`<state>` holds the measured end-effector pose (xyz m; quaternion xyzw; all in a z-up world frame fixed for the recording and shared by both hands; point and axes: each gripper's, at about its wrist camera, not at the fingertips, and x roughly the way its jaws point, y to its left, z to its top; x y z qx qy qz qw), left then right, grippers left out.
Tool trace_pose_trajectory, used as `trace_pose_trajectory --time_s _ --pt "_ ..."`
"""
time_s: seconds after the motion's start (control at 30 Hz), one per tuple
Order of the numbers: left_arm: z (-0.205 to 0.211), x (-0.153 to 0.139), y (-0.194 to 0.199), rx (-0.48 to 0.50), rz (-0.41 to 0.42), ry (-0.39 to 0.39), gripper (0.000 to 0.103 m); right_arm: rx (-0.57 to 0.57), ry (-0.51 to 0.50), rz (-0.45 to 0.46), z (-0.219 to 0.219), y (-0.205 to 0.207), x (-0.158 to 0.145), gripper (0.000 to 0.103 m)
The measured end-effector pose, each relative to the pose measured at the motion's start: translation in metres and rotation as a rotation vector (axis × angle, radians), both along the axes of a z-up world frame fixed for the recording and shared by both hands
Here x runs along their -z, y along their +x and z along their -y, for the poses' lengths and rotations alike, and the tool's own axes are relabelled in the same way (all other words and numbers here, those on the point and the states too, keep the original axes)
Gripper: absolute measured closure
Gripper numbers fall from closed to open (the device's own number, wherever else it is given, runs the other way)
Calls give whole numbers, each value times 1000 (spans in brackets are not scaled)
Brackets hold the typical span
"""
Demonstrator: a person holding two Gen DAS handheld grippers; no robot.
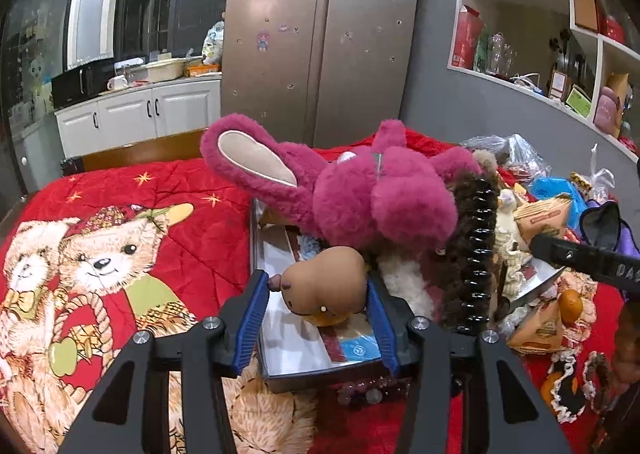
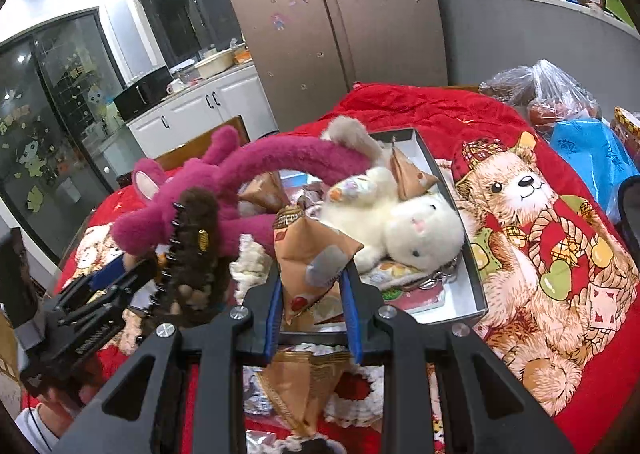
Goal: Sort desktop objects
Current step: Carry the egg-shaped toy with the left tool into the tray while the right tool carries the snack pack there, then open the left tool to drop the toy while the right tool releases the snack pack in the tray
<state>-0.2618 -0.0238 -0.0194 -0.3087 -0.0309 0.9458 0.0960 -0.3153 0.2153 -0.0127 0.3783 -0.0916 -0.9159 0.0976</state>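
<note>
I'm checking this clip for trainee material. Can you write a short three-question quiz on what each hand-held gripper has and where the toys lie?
1. True or false: the left hand-held gripper is closed on a brown capybara figure.
2. What does the right hand-held gripper hold: (a) white plush rabbit, (b) tan snack packet, (c) blue bag?
3. Fill in: the white plush rabbit lies inside the ____ on the red blanket.

Key: 1 true; 2 (b), the tan snack packet; 3 box.
</note>
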Motion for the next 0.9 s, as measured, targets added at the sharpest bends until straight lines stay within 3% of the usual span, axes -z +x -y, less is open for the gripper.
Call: trace_pose_trajectory --time_s 0.3,0.63,0.77,0.83,0.87,0.9 --pt "-1 1 0 11 5 9 53 13 68 19 3 -3 13 76" --pt "-1 3 -4 1 23 -4 52 22 53 3 0 -1 9 75" --pt "-9 3 -3 15 24 -48 42 52 59 -47 -3 6 2 70" --pt "-11 3 -1 19 18 -61 38 64 46 -83 -5 11 -6 41" --pt "-11 3 1 19 12 -62 33 72 34 -106 -7 13 -10 16" --pt "-11 2 1 7 9 -68 19 81 14 -143 -10 17 -15 5"
